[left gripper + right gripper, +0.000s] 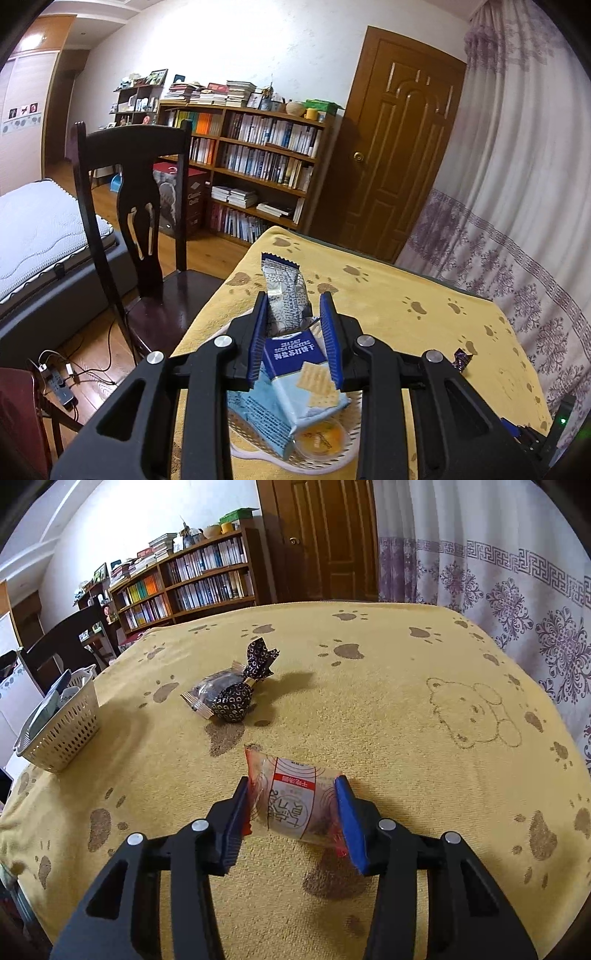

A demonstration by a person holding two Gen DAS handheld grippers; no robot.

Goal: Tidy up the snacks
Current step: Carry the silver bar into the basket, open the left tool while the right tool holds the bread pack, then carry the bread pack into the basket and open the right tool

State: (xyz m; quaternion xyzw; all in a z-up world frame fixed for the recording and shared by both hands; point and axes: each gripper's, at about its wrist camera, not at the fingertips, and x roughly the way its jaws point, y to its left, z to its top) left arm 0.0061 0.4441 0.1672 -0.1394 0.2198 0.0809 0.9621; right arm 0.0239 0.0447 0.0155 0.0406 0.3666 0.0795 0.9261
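The right gripper [293, 806] clamps a clear red-printed snack packet [295, 801] just above the yellow paw-print tablecloth [369, 701]. The left gripper [293, 325] hangs spread around a silver patterned wrapper [286, 291] over the white perforated plastic basket [343, 448] — touching or not, I cannot tell. A wooden bookshelf [258, 155] lines the wall.

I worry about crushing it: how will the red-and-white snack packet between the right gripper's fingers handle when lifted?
The red-and-white packet looks puffy and already bows between the right gripper, so it probably gives easily. Its glossy film may slip. It seems light, with crimped ends likely to flop.
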